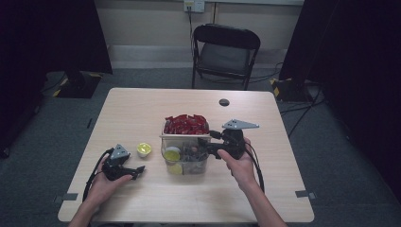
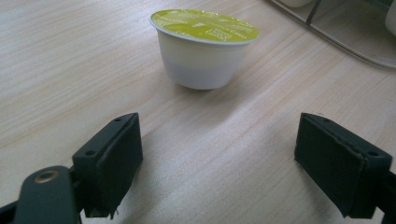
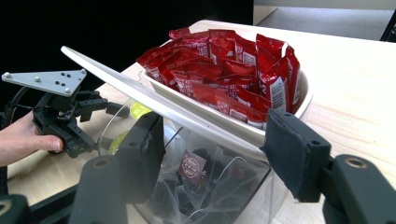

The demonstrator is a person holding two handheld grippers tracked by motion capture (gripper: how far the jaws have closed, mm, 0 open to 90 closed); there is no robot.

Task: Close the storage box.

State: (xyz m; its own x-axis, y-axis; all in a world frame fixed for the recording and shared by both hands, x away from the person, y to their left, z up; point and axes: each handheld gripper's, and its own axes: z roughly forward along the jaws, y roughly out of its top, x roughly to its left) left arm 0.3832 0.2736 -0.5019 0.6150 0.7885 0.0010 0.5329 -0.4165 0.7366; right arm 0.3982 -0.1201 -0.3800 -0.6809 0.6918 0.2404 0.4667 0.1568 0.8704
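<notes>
Small white plastic capsule with a yellow-green foil lid [image 2: 204, 46] upright on the pale wooden counter [image 1: 142, 109], left of the clear plastic organiser box [image 1: 185, 158] – left claw [image 2: 219, 163] spread wide, empty, just near of it, right claw [image 3: 219, 156] parted at the box's white rim, red sachets [image 3: 224, 70] piled in its far tray.

I can read very little here. The red packets [image 3: 224, 70] in the white tray have white print on them, and on one packet at the front I can make out a big "2". The rest of the words there are too small for me. The green lid of the little cup [image 2: 204, 46] has pale writing, but it is too blurry to read. The round dark red tag [image 3: 192, 165] in the clear box has a mark I cannot read.
</notes>
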